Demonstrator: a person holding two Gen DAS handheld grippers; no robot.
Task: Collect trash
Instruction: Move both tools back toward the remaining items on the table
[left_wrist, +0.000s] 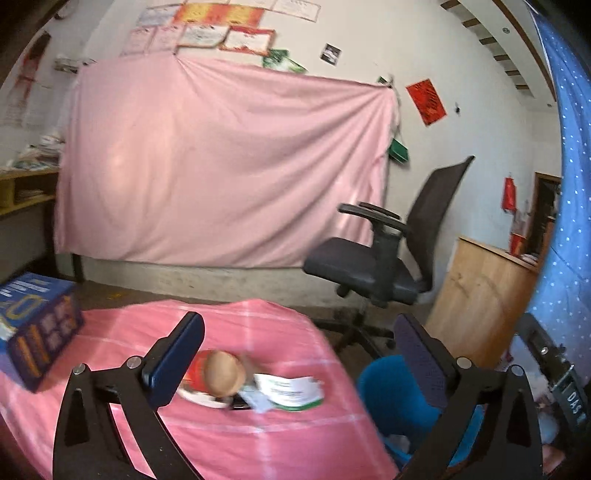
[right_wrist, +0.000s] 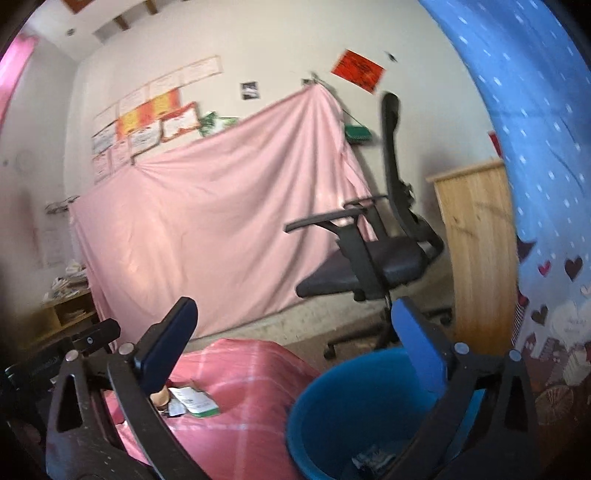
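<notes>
Trash, a white-and-green paper wrapper (left_wrist: 291, 393) beside a brown round-capped red object (left_wrist: 218, 374), lies on the pink checked cloth (left_wrist: 258, 443) near the blue plastic bin (right_wrist: 351, 398), while we hold left gripper (left_wrist: 301, 354) and right gripper (right_wrist: 295, 332) apart and empty, ready to reach.

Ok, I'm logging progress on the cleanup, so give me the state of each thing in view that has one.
left gripper: open, nothing between its fingers.
right gripper: open, nothing held.
blue bin: upright beside the table, some scraps at its bottom.
green-and-white wrapper: lying on the pink tablecloth, not yet collected.
round brown item: on the cloth, too blurred to identify.
blue box: closed, at the table's edge.
</notes>
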